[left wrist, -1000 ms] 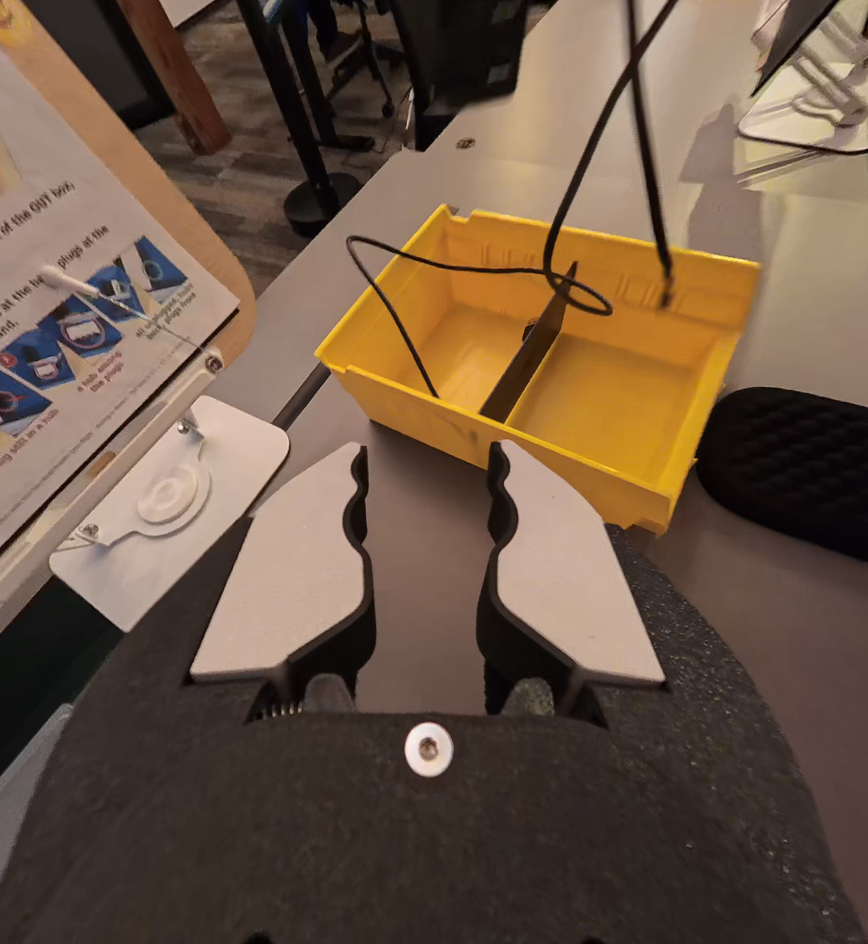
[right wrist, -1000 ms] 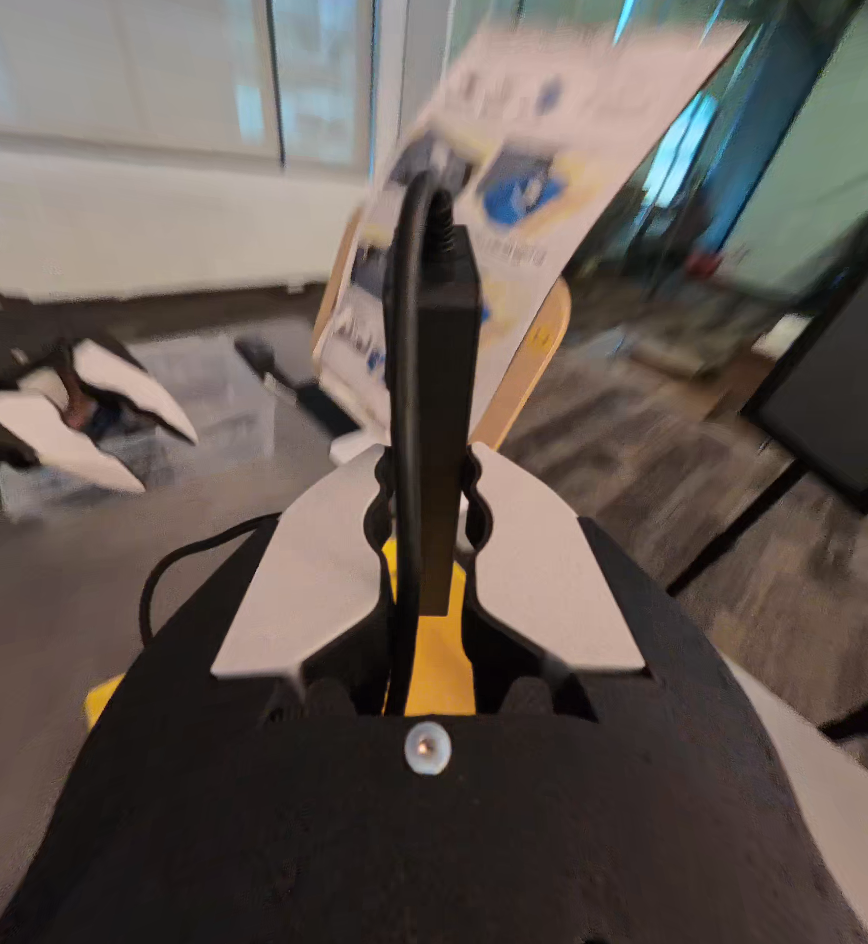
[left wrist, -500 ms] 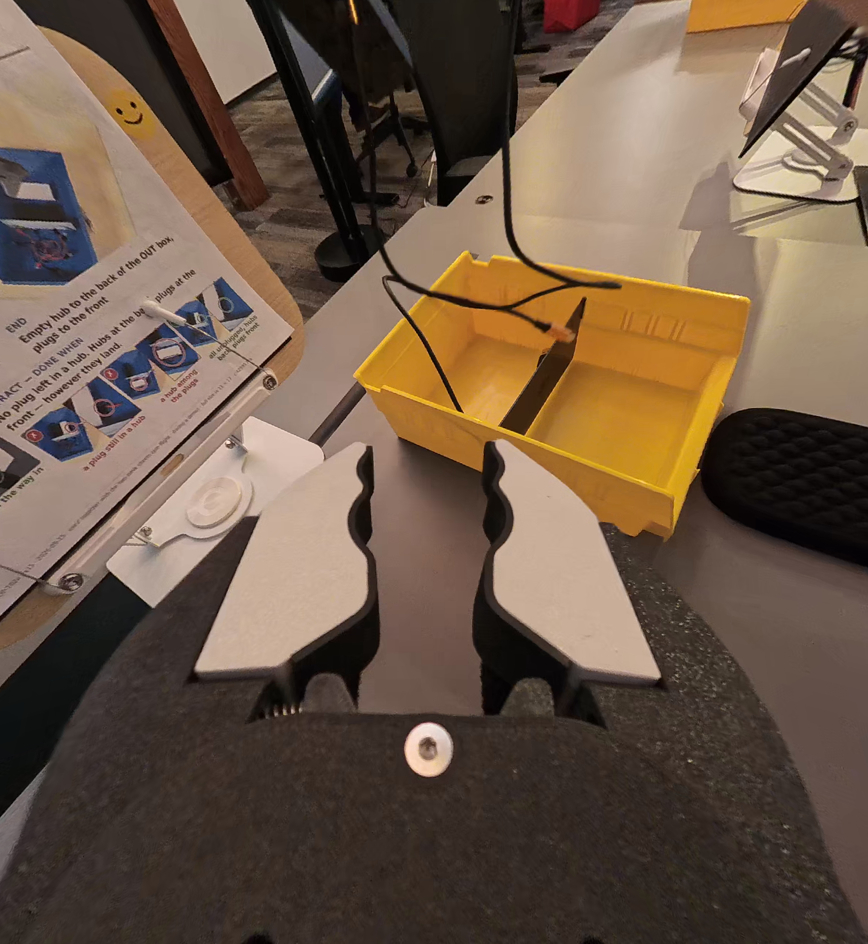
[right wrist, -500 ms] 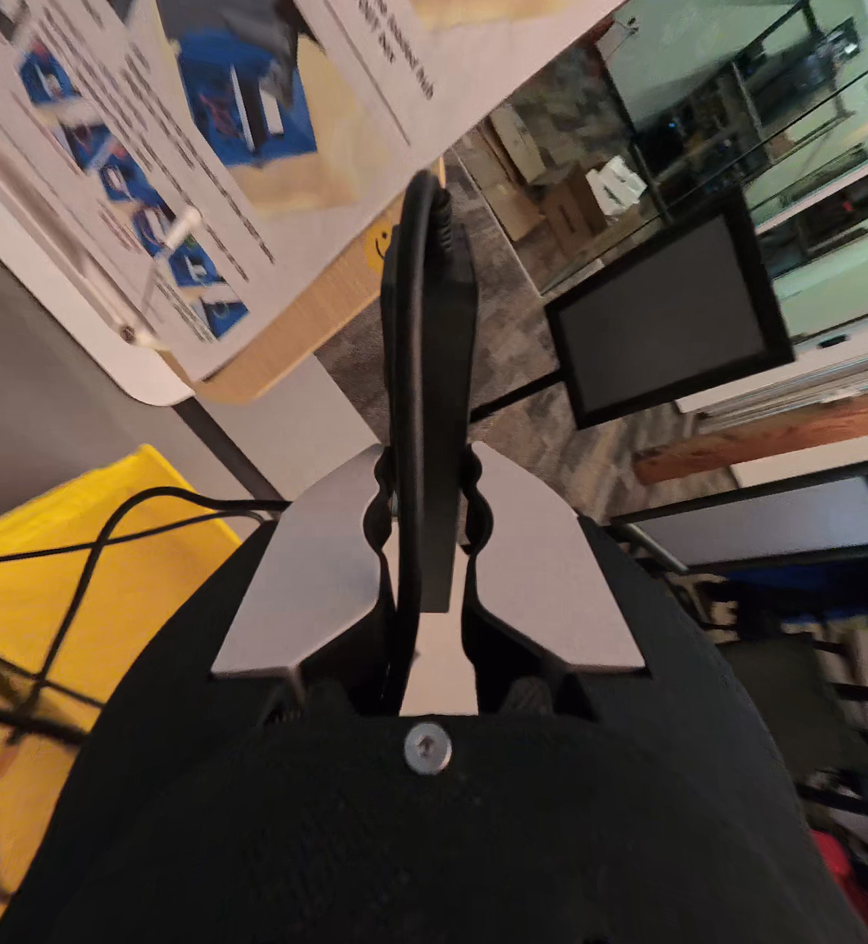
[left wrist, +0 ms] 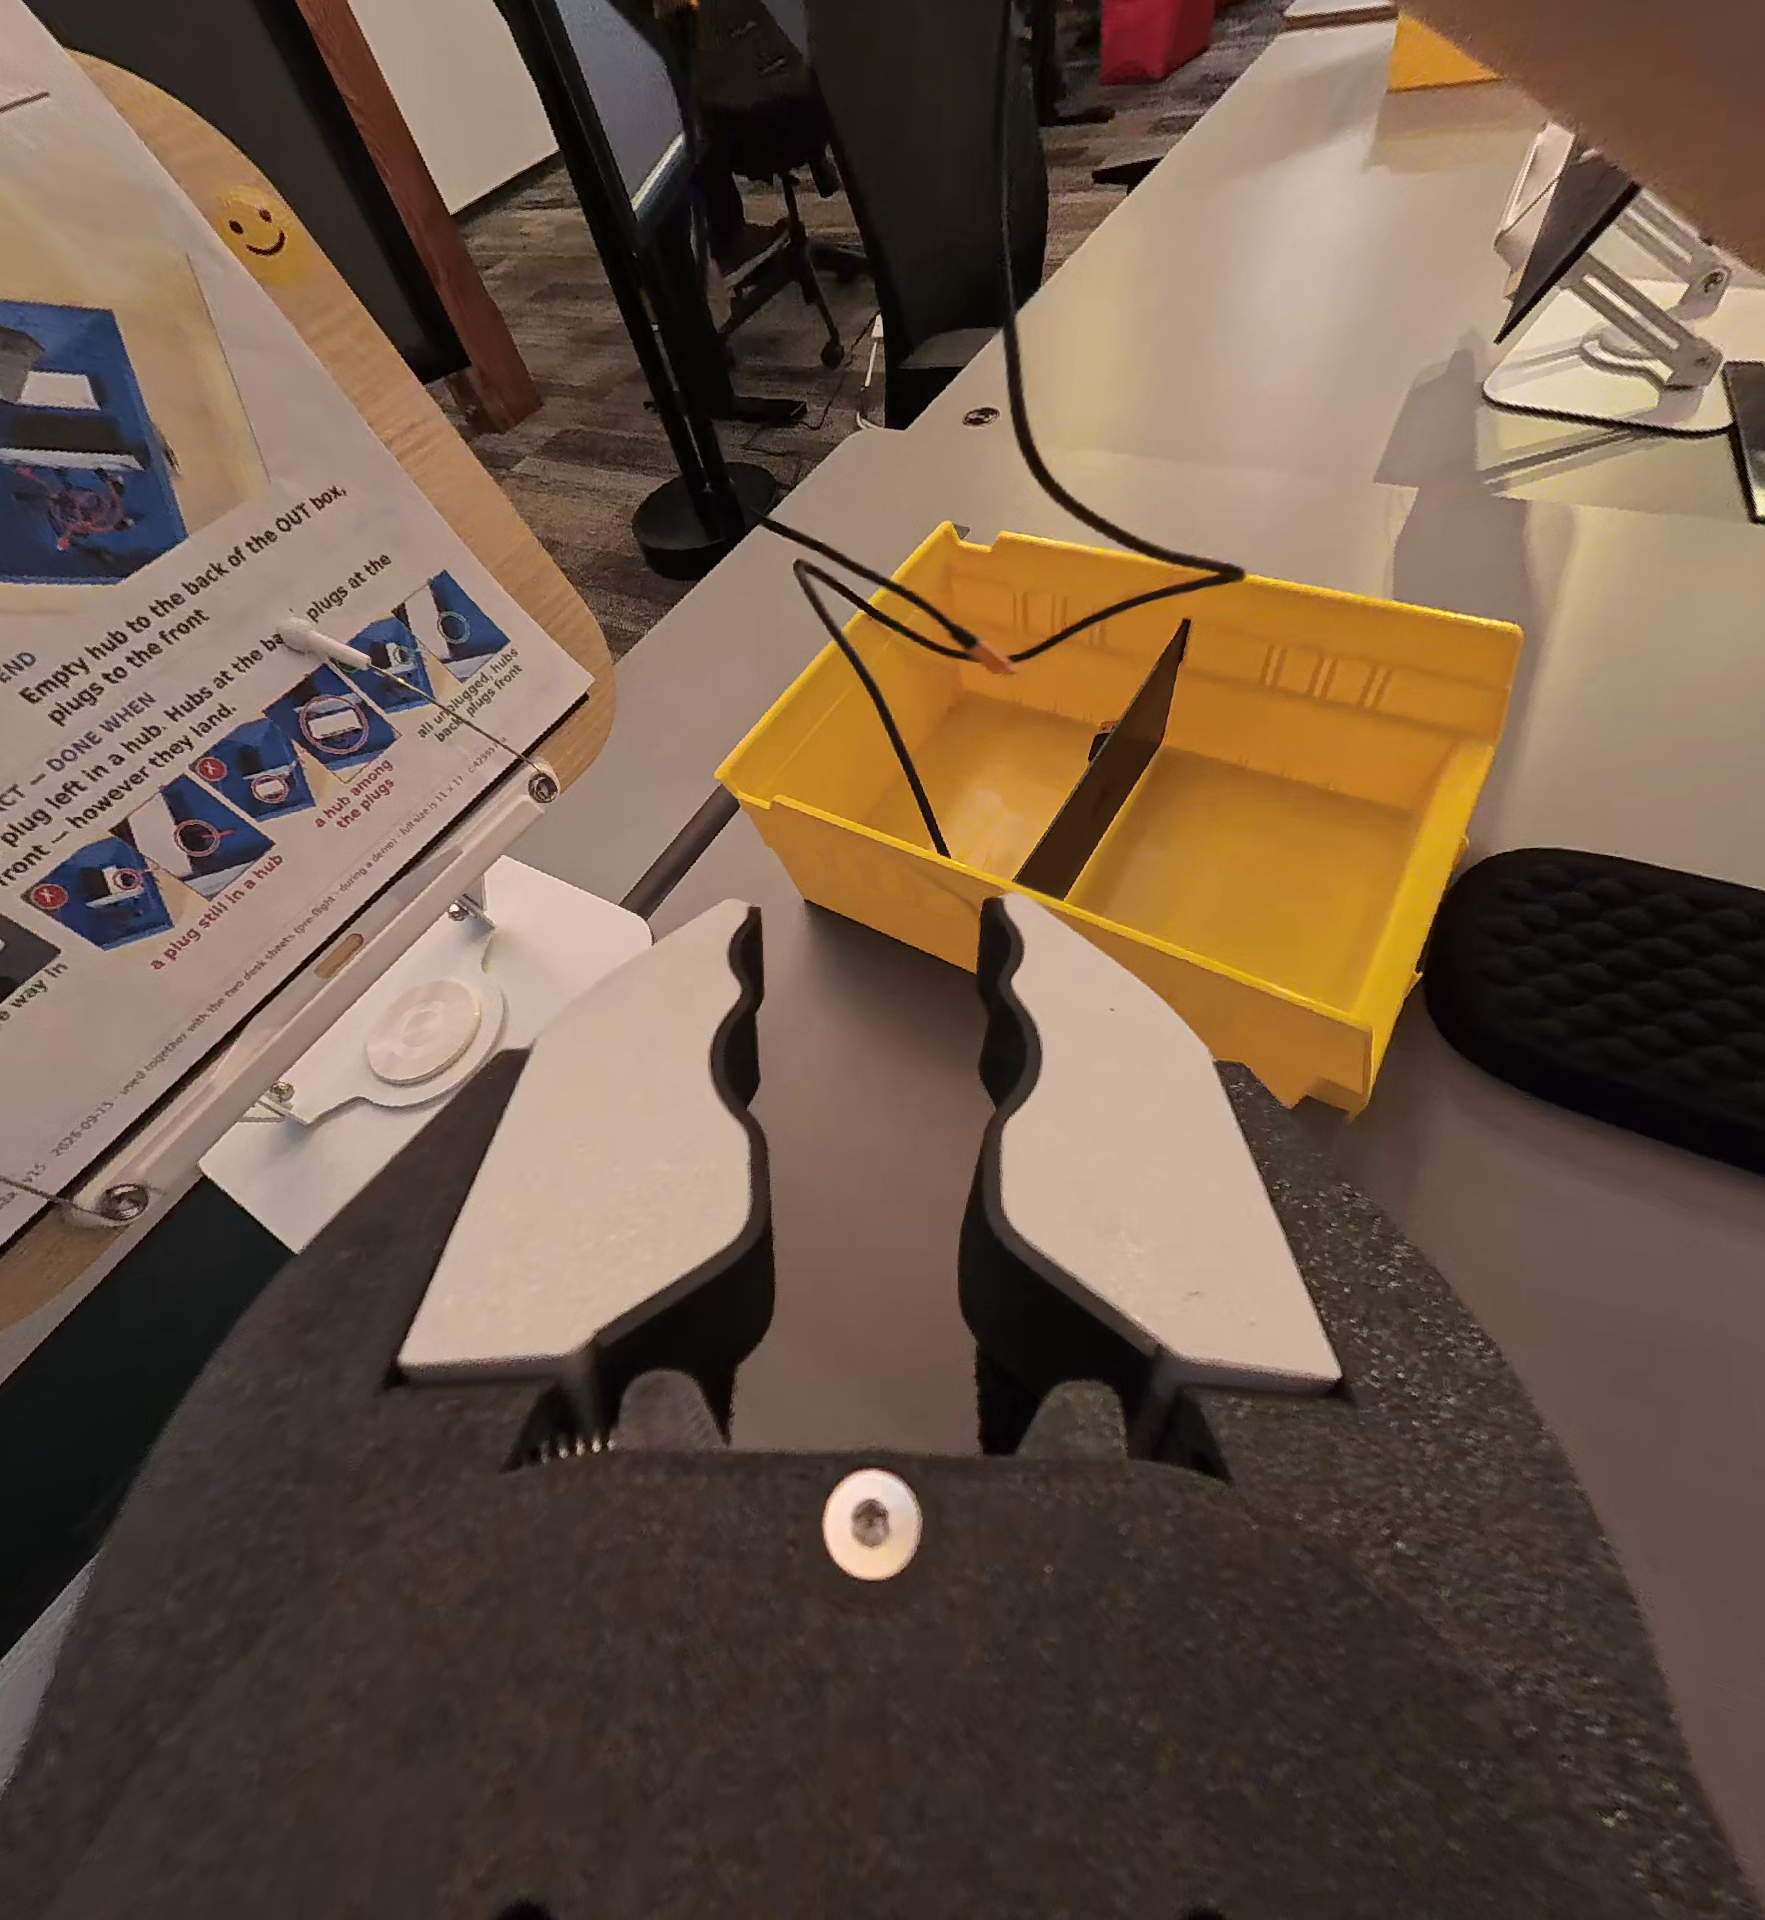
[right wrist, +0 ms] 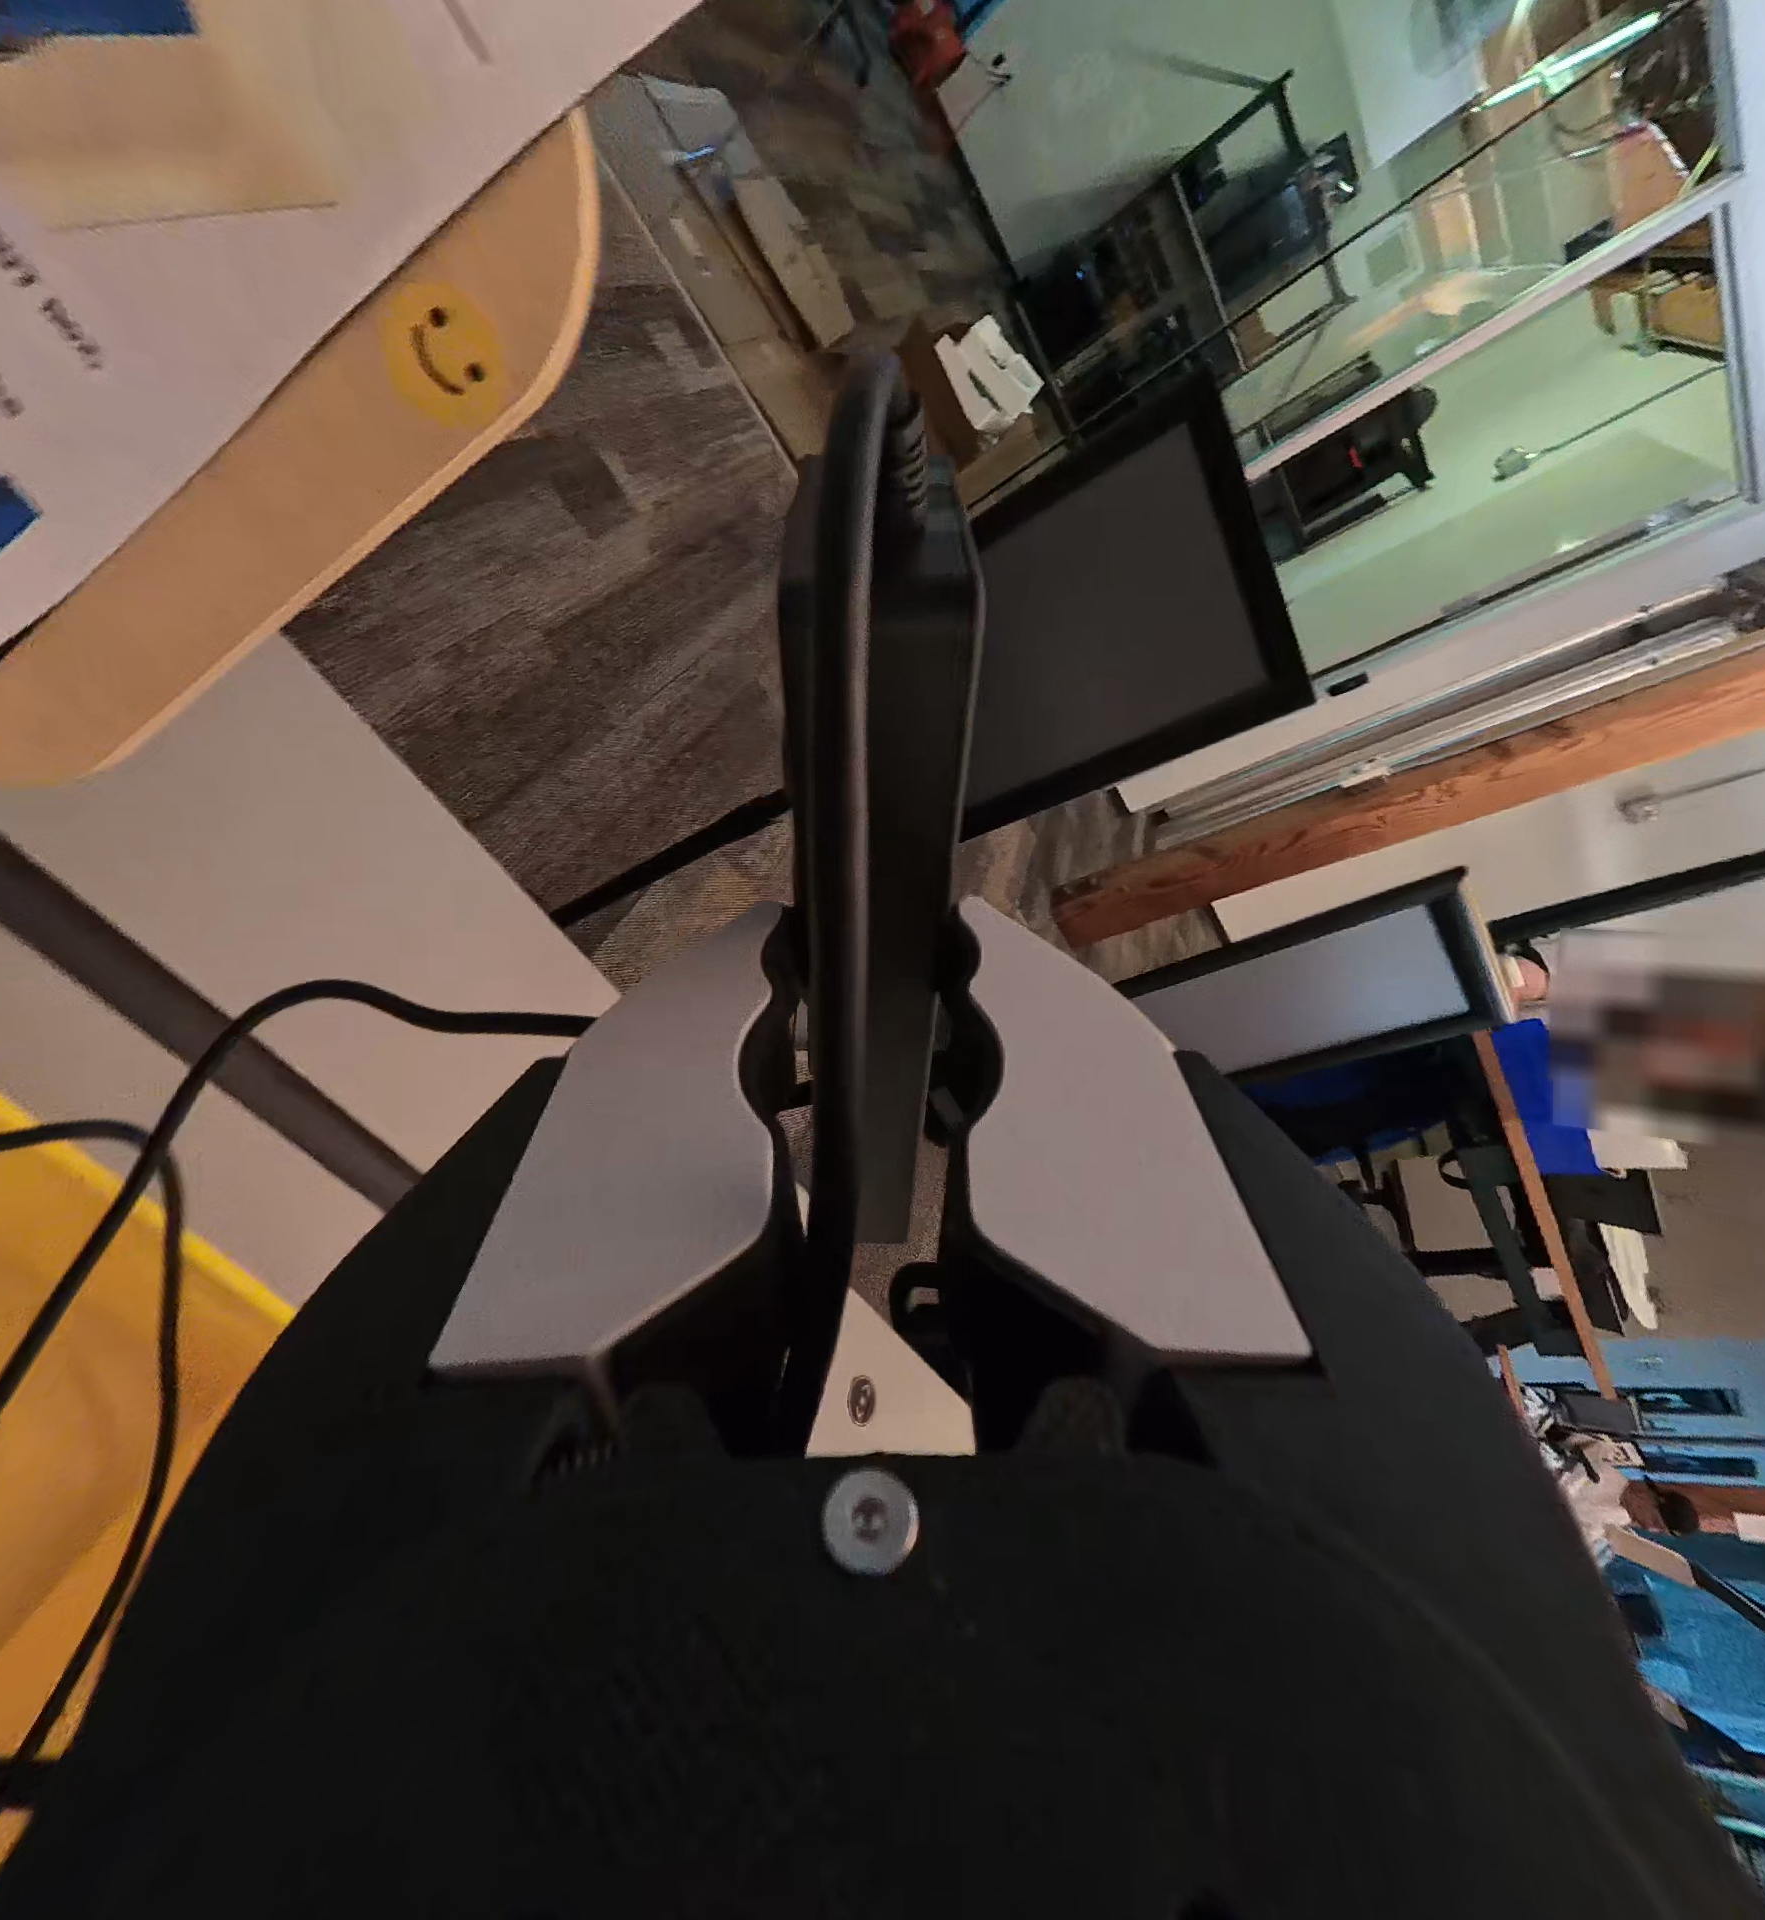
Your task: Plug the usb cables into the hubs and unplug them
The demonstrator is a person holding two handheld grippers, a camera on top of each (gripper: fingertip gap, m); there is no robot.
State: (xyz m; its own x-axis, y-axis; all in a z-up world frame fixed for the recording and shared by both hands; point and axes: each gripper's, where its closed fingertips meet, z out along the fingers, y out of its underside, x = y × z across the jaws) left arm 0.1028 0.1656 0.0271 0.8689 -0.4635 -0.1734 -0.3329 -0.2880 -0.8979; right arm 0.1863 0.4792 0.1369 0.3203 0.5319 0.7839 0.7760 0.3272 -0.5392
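Hub [right wrist: 883, 790], slim and black, stands clamped upright in the right tongs [right wrist: 873, 997], its cable [left wrist: 1023, 416] dangling over the yellow bin [left wrist: 1273, 997] on the counter [left wrist: 1480, 1299]. Left tongs [left wrist: 862, 977] gape empty; catching the loose plug [left wrist: 992, 657] looks next. Only the left view shows that plug.

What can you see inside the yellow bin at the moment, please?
Inside the yellow bin, a black divider splits two compartments. A thin black cable drops into the left one; the right looks empty. The near wall hides the front floor strip.
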